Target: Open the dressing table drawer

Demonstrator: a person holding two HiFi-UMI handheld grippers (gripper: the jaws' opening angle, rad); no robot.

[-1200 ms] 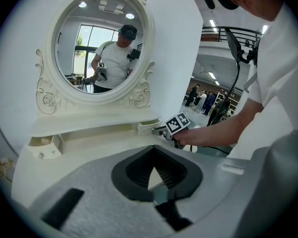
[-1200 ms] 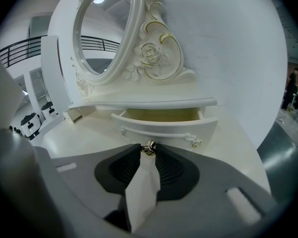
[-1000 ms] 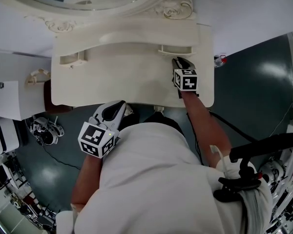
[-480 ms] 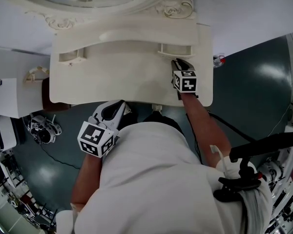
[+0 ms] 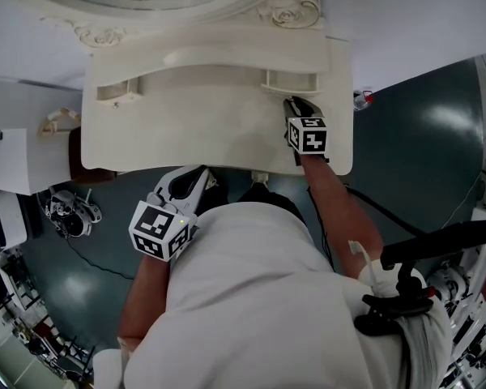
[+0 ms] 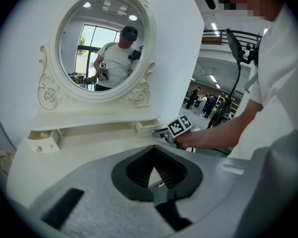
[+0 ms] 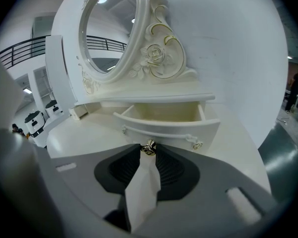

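The small drawer (image 7: 164, 125), glossy cream with a bowed front and scrolled trim, stands pulled out just ahead of the right gripper (image 7: 148, 151). Its jaw tips pinch the round gold knob (image 7: 148, 147) and are opening. Smooth bare tabletop (image 7: 84, 138) spreads to the gripper's left. The left gripper (image 6: 154, 151), jaws together and empty, hangs angled down at the table's near edge.
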